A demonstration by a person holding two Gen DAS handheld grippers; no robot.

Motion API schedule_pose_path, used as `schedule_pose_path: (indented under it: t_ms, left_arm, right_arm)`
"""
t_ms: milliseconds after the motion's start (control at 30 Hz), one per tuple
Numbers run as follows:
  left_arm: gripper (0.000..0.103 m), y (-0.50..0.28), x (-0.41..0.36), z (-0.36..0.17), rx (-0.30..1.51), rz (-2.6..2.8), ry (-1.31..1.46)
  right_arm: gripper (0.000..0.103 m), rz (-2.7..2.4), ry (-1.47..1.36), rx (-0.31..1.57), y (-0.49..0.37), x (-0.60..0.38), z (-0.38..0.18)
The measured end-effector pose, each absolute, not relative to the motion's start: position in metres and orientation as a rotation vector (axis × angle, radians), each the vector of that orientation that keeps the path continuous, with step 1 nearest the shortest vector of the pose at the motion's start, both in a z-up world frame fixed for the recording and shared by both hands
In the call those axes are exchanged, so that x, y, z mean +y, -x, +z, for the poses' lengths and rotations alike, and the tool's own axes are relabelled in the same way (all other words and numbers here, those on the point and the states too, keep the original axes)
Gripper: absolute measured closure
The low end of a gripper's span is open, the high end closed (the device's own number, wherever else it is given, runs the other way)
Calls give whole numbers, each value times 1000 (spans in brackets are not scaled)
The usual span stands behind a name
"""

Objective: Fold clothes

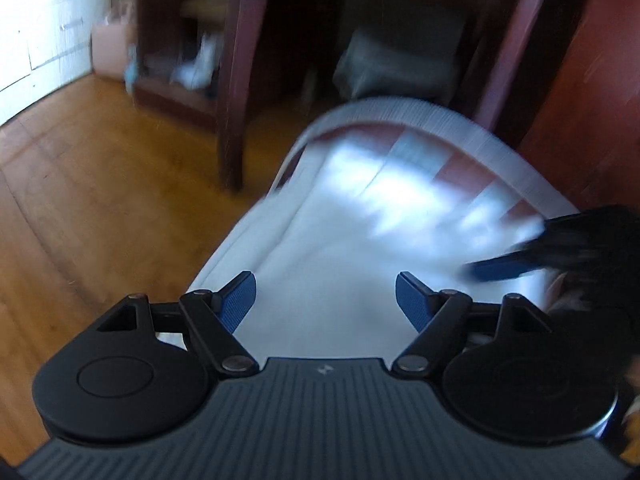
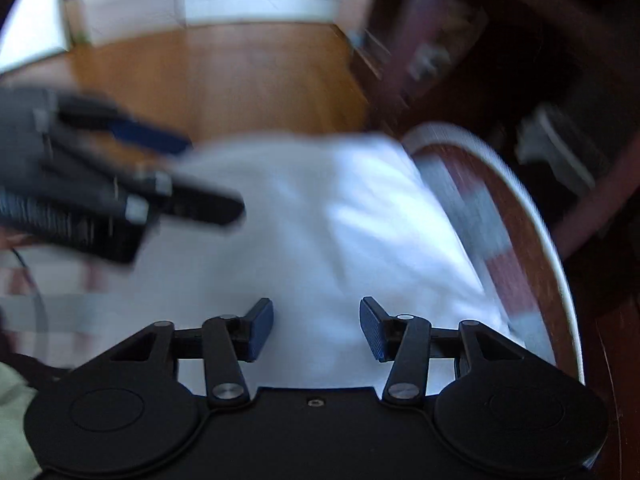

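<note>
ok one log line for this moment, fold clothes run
stage: between folds | white garment: lying on round table | left gripper: open, empty | right gripper: open, empty | frames: motion-blurred

Black left hand-held gripper [image 1: 325,300] with blue ribbed pads, silver pivot screws, grey ridged housing; right hand-held gripper [image 2: 316,328] alike

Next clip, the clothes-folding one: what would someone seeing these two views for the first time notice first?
The white garment spread over the round, pale-rimmed table fills the middle of both views. Above it hang the two black tools with blue pads, both open and empty: the left tool and the right tool. Behind are an orange wooden floor and dark furniture, all blurred.
</note>
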State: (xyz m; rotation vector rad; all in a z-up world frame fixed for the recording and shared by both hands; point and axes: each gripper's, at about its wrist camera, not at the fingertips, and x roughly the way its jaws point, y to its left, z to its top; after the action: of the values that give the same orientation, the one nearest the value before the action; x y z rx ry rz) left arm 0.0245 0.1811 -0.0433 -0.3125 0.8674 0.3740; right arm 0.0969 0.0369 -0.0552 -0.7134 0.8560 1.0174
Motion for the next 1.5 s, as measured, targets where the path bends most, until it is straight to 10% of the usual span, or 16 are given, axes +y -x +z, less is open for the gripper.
schedule_pose_path:
  t_ms: [200,867,1200,1500]
  left_arm:
    - [0,-65,206,-91,927,417,360]
    - [0,-26,212,-47,870,424,23]
    - [76,-54,218,-22,818,129,248]
    - [72,-113,227,-64,961,244,189]
  right_arm:
    - [39,983,525,871,-132,20,-92]
    - [36,1278,720,764,-63,-7,-61]
    - [39,1113,427,887,-155,47,-34]
    - [33,764,394,991,-228,79,-88]
